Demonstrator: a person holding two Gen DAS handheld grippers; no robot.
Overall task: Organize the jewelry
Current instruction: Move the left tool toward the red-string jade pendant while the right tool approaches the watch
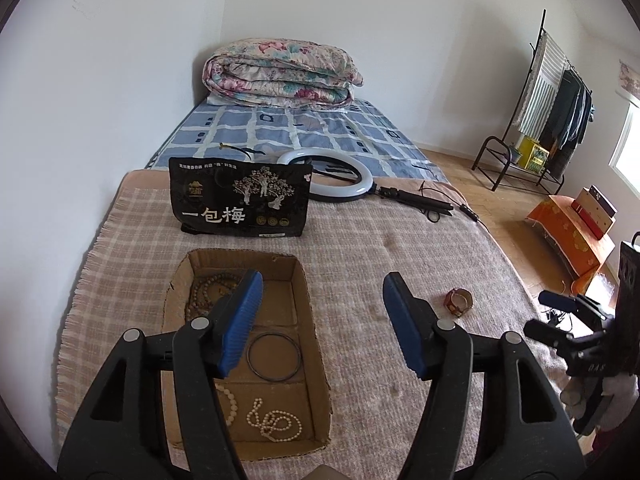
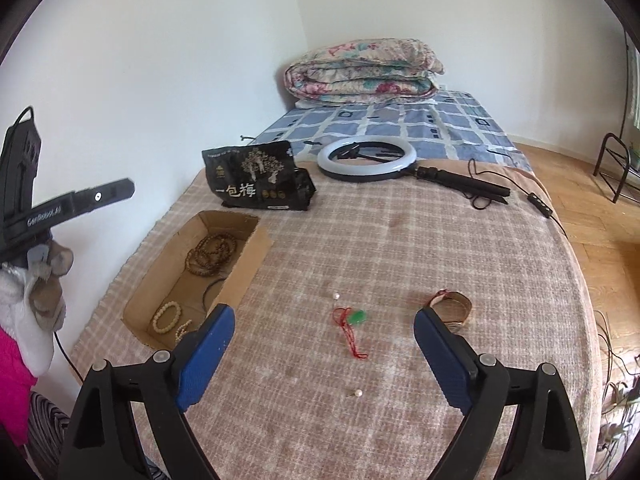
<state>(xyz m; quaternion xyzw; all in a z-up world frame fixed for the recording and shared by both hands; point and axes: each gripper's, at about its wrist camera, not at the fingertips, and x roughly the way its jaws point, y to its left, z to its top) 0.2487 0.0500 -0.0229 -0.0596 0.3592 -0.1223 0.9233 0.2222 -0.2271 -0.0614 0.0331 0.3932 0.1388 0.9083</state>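
Your left gripper [image 1: 322,320] hovers over the near end of the bed, its blue fingers [image 1: 240,320] spread wide with nothing between them. The left finger hangs over the open cardboard box [image 1: 310,280], the right one over bare plaid blanket [image 1: 380,240]. Inside the box lie a coil of brown bead strands [image 1: 208,288] at the far end, a thin black bangle [image 1: 273,356] in the middle, and at the near end a cream bead bracelet [image 1: 229,404] beside a small pearl necklace [image 1: 276,422].

Your right gripper [image 2: 324,356] is also wide open and holds nothing. It sits above the blanket to the right of the box. Between its fingers [image 2: 208,356], loose on the blanket, you have a green pendant on a red cord [image 2: 354,322], one small pearl [image 2: 336,296] just beyond it and another pearl [image 2: 358,393] nearer to you. A gold-strapped watch [image 2: 452,306] lies just past the right fingertip, outside the box.

Farther up the bed stand a black snack bag [image 2: 256,184] behind the box, a ring light [image 2: 368,158] lying flat with its folded stand, and a folded floral quilt [image 2: 360,72] against the wall.
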